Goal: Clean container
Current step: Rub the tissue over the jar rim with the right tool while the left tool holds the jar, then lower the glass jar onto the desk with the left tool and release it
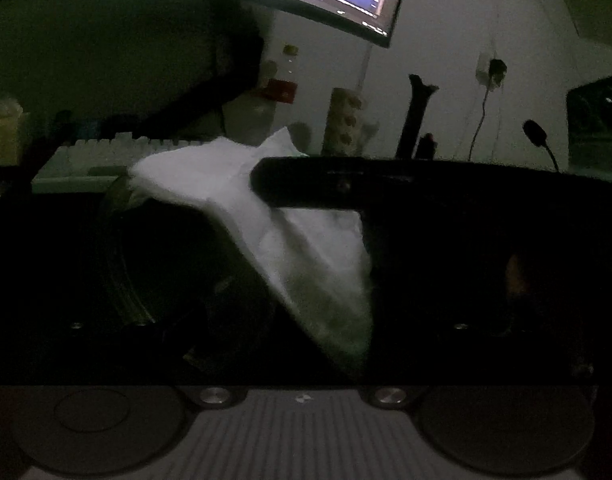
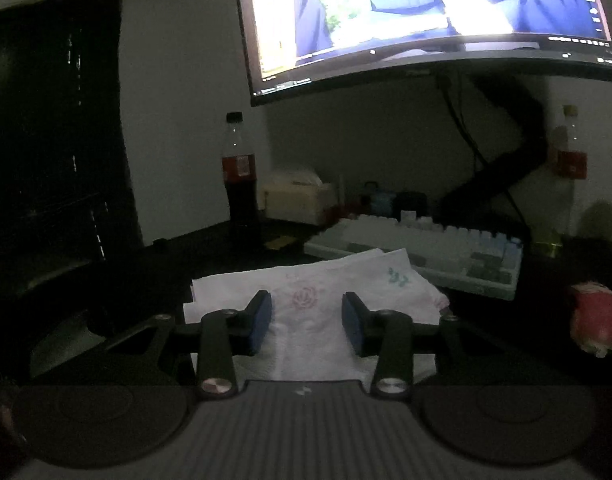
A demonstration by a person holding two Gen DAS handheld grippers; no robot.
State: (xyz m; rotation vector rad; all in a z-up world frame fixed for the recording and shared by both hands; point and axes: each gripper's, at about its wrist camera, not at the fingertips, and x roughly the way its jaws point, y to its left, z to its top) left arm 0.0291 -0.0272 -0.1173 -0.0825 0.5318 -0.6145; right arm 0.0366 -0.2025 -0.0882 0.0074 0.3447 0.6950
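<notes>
The left wrist view is very dark. A clear round container (image 1: 145, 264) with a ridged rim lies between the widely spread arms of my left gripper (image 1: 301, 316), whose fingers are lost in the dark. A white tissue (image 1: 306, 264) drapes from the container's far rim down toward the camera, and a black bar (image 1: 386, 184) crosses over it from the right. In the right wrist view my right gripper (image 2: 308, 312) has its blue pads (image 2: 261, 320) pressed on either side of a bunched rose-printed tissue (image 2: 306, 292), which spreads flat beyond the fingertips over the dark desk.
A lit monitor (image 2: 406, 20) hangs above a white keyboard (image 2: 426, 248). A cola bottle (image 2: 239, 184) and a tissue box (image 2: 297, 200) stand at the back left, with a red-labelled bottle (image 2: 570, 160) at the right. A pink object (image 2: 596, 320) lies on the desk. A microphone (image 1: 536, 132) stands nearby.
</notes>
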